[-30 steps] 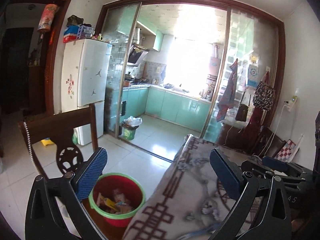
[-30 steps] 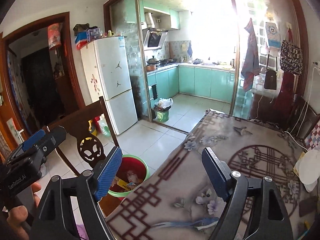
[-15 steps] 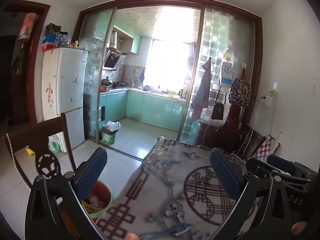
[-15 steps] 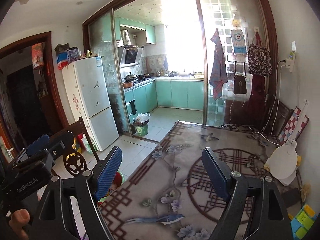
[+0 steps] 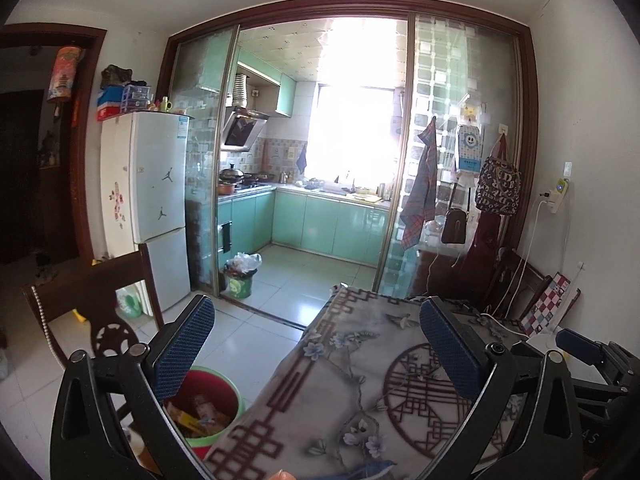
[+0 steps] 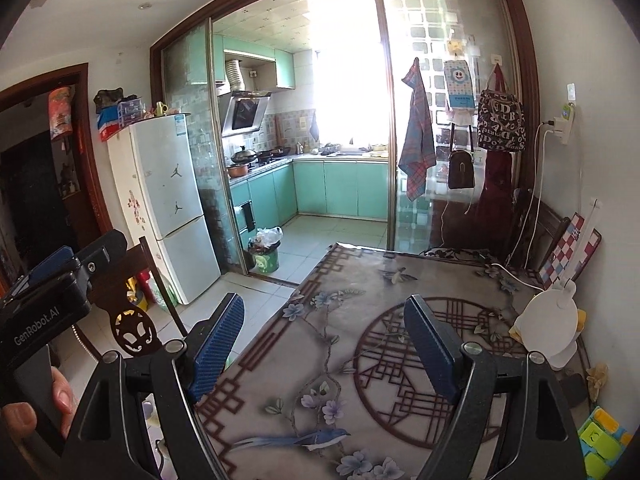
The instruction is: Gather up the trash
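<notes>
Left wrist view: spread, empty left claw point(image 5: 316, 350) half hiding red trash bin point(image 5: 208, 408), contents blurred.

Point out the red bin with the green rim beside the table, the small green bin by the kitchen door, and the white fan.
red bin with green rim point(image 5: 236, 404), left wrist view, on its rim
small green bin point(image 6: 267, 260), right wrist view, on its side wall
white fan point(image 6: 550, 320), right wrist view, on its round head

Hard daylight floods from the blown-out white kitchen window point(image 5: 352, 136) far beyond both claws, leaving the dark wooden doorway point(image 6: 36, 184) dim, edges bowed and black-cornered.
</notes>
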`<state>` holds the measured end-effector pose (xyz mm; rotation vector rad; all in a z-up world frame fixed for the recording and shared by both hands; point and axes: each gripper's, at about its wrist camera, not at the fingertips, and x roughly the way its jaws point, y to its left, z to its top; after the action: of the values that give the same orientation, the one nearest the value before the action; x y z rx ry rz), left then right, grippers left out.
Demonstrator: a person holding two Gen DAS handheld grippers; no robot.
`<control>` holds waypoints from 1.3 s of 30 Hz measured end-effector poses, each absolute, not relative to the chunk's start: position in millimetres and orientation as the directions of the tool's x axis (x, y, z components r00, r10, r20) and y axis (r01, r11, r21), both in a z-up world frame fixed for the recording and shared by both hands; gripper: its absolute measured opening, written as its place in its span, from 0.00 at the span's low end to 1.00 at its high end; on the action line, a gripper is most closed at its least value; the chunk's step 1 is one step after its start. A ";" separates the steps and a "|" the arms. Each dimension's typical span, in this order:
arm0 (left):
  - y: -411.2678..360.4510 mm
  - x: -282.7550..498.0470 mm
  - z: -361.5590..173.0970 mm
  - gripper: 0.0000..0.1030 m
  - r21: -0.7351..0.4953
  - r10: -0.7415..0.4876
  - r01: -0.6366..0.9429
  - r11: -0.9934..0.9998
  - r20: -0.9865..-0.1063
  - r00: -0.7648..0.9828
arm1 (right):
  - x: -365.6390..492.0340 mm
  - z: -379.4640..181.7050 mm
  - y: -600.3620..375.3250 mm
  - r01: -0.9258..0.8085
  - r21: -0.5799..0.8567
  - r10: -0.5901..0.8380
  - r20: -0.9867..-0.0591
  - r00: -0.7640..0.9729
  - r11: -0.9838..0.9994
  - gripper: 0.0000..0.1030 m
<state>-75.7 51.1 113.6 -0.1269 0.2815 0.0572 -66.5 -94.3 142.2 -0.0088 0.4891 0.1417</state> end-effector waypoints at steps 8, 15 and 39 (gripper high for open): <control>43.3 -66.7 103.7 1.00 -0.064 0.089 -0.116 0.991 -0.328 0.940 | -63.0 128.6 -96.9 -0.117 0.055 0.129 -0.493 0.860 0.992 0.80; 29.9 -62.4 86.7 1.00 -0.044 0.096 -0.121 0.992 -0.375 0.922 | -59.6 119.0 -101.0 -0.094 0.055 0.109 -0.509 0.854 0.994 0.80; 13.0 -48.4 86.8 1.00 -0.053 0.042 -0.067 0.996 -0.389 0.920 | -47.7 102.4 -121.2 -0.039 0.066 0.069 -0.532 0.844 0.997 0.80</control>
<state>-48.4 13.0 86.8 -0.0656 0.3979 0.0561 -47.7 -121.2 102.4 0.0530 0.5634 0.0570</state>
